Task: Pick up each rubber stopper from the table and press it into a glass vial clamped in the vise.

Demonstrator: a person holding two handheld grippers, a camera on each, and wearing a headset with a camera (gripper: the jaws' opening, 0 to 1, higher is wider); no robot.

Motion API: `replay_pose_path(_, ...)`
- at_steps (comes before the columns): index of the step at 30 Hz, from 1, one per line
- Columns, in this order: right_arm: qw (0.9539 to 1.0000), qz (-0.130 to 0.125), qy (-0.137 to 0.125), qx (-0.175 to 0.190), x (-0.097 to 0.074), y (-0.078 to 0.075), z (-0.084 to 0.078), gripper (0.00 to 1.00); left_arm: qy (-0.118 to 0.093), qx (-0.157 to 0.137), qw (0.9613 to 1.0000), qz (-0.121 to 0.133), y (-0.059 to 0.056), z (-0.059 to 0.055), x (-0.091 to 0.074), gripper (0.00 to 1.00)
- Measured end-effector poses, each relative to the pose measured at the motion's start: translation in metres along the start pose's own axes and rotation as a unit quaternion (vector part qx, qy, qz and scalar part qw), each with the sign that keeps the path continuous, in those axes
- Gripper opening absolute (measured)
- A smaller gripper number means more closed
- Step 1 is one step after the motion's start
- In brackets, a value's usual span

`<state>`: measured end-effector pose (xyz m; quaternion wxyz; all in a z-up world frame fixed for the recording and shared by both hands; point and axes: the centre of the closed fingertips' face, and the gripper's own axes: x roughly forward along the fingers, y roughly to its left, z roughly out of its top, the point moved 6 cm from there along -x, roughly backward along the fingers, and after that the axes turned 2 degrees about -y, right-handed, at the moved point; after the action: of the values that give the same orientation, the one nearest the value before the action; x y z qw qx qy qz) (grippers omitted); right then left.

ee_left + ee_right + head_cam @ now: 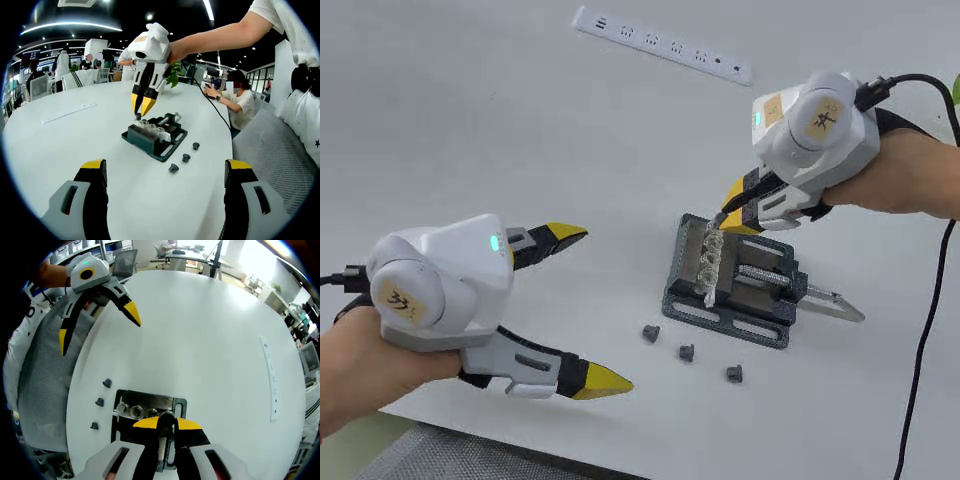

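Three rubber stoppers (686, 352) lie loose on the white bench (520, 130), in a slanting line just beside the near edge of the vise (720, 322) and apart from one another. We see a fourth stopper (166, 419) pinched between the yellow tips of the right claw (722, 218). That claw is clenched on it and poised over the far end of the row of glass vials (710, 262), which stand clamped upright in the vise. In the left gripper view the stopper sits right at the mouth of the end vial; we cannot tell whether it touches the glass. The left claw (608, 308) is released, its jaws spread wide with nothing between them. It hovers over the near left of the bench, well apart from the vise. A white power strip (660, 45) lies at the far side of the bench, and a black cable (930, 330) trails down from the right claw's housing.
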<state>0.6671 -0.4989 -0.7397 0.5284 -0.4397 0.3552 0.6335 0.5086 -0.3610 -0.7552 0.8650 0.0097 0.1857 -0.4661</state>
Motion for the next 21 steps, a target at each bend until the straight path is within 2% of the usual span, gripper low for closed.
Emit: replay_pose_path(21, 0.9998, 0.001, 0.017, 0.005, 0.0033, -0.0012, 0.003, 0.05, -0.003, -0.002, 1.0, 0.0, -0.0002, 0.0004, 0.0005, 0.97)
